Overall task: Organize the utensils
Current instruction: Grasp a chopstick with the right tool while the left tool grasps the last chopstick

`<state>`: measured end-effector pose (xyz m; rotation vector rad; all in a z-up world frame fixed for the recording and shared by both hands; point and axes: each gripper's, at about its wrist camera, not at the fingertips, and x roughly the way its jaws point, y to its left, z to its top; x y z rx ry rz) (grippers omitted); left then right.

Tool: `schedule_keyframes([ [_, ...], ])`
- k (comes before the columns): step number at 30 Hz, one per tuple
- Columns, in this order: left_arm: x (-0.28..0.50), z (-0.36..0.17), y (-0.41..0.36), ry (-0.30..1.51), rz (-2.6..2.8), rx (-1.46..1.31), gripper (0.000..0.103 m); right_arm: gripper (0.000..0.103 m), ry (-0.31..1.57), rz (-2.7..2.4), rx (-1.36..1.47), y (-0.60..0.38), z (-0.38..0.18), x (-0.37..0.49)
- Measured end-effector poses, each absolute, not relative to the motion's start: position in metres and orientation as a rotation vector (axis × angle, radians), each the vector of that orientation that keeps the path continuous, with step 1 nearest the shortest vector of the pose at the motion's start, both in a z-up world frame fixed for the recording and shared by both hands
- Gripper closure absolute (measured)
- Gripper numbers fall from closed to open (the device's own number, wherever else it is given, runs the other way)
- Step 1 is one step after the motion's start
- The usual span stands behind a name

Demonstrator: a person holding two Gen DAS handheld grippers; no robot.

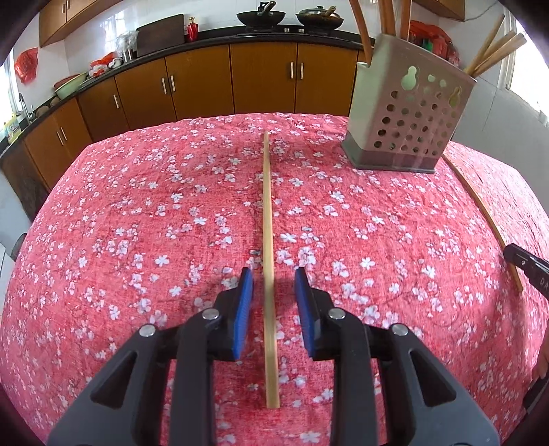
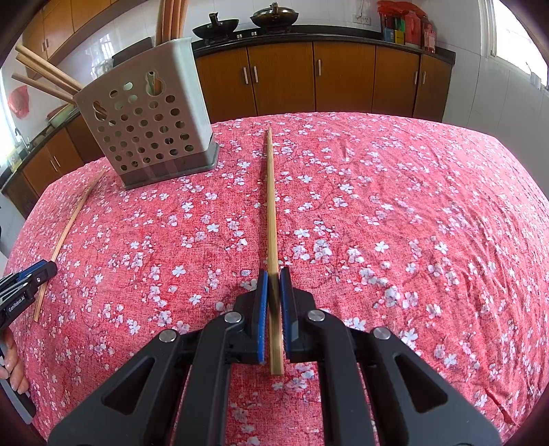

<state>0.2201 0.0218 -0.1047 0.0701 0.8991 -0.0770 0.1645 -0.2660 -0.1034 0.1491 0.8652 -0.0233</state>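
Left gripper (image 1: pixel 273 274) with jaws apart around a chopstick (image 1: pixel 268 240) lying on the floral tablecloth (image 1: pixel 137 212), pads not touching it, right gripper (image 2: pixel 273 274) clamped on a second chopstick (image 2: pixel 271 206), perforated holder (image 2: pixel 151 127) with more chopsticks standing between them

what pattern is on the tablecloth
Red tablecloth with small white blossoms, clearest in the right wrist view.

Both views were bright and evenly lit by daylight. Windows (image 2: pixel 518 31) at the frame edges were overexposed. Shadows on the tablecloth (image 1: pixel 137 212) were short and soft. Fisheye distortion bowed the table and cabinets (image 2: pixel 284 79); corners were vignetted dark. The utensil holder (image 1: pixel 408 113) showed slight motion blur.
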Motion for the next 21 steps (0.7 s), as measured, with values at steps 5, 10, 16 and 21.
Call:
schedule_keyframes([
  [5, 0.217, -0.104, 0.023, 0.900, -0.086, 0.071, 0.078, 0.094, 0.865, -0.024, 0.152, -0.266, -0.103, 0.165],
  [10, 0.211, -0.102, 0.032, 0.900, -0.097, 0.059, 0.082, 0.094, 0.866, -0.026, 0.146, -0.265, -0.102, 0.164],
  [16, 0.208, -0.101, 0.033, 0.900, -0.083, 0.083, 0.083, 0.095, 0.867, -0.024, 0.157, -0.266, -0.102, 0.159],
  [21, 0.206, -0.101, 0.029, 0.900, -0.072, 0.088, 0.084, 0.095, 0.867, -0.024, 0.158, -0.266, -0.101, 0.158],
])
